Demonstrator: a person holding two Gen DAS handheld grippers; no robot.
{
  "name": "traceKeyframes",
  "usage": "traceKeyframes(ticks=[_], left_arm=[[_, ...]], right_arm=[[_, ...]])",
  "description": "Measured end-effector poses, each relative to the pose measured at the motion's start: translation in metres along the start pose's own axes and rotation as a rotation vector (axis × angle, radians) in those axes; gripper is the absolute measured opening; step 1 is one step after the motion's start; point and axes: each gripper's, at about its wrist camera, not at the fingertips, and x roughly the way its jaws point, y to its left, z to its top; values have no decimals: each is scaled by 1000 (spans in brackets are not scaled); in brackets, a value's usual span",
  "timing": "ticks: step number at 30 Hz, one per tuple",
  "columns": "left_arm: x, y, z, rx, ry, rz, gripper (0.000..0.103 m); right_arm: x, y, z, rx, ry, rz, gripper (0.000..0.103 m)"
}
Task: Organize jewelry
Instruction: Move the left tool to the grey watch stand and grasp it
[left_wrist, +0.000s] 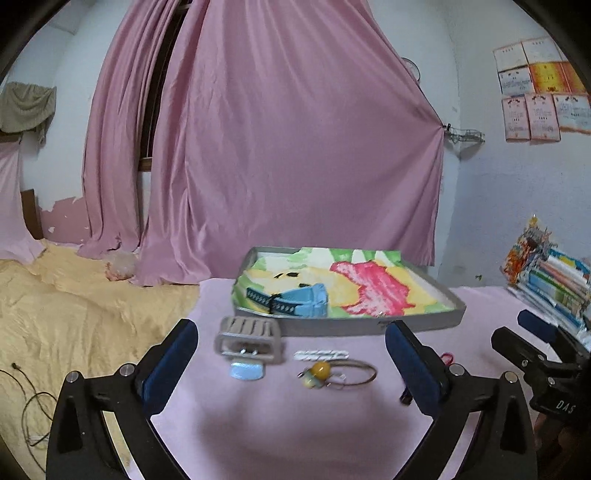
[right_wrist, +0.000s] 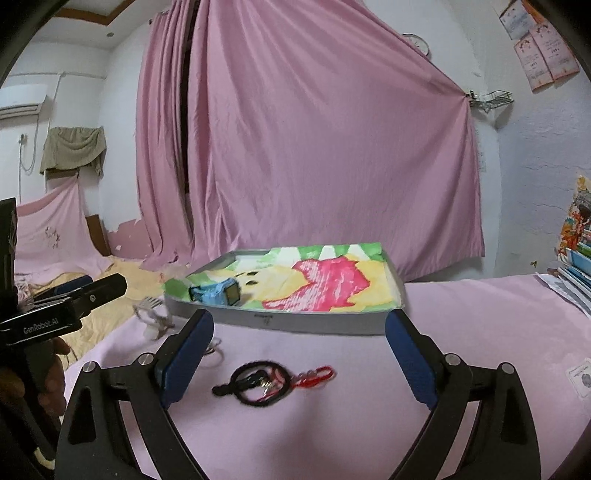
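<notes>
Grey tray (left_wrist: 424, 322), liner print in green, yellow, white with a hot-pink blotch. Light blue watch (left_wrist: 295, 297) in it, dark strap section with a pale dotted pattern. Pale pink tablecloth (left_wrist: 295, 424). Grey-white hair clip (left_wrist: 249, 338). Thin metallic bangle (left_wrist: 360, 373) with a yellow bead. Black cord loop (right_wrist: 258, 384) with a red knotted tassel (right_wrist: 317, 374). Both grippers black with navy blue fingers (left_wrist: 173, 365). Pink curtain (left_wrist: 288, 147). Mustard-yellow bedspread (left_wrist: 74, 314). Olive cloth (right_wrist: 74, 147) on white wall.
</notes>
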Motion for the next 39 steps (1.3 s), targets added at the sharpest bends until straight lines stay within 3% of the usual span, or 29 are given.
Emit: traceKeyframes(ticks=[6,12,23,30,39], left_arm=[[0,13,-9,35,41,19,102],[10,24,-13,51,117,-9,102],[43,49,-7,-2,230,-26,102],[64,59,-2,-40,279,-51,101],[92,53,3,-46,361,-98,84]], right_arm=[[5,15,-10,-29,61,17,92],[21,27,-16,-48,149,53,92],[54,49,-13,-32,274,136,90],[87,62,-11,6,377,192,62],[122,72,-11,40,490,220,31]])
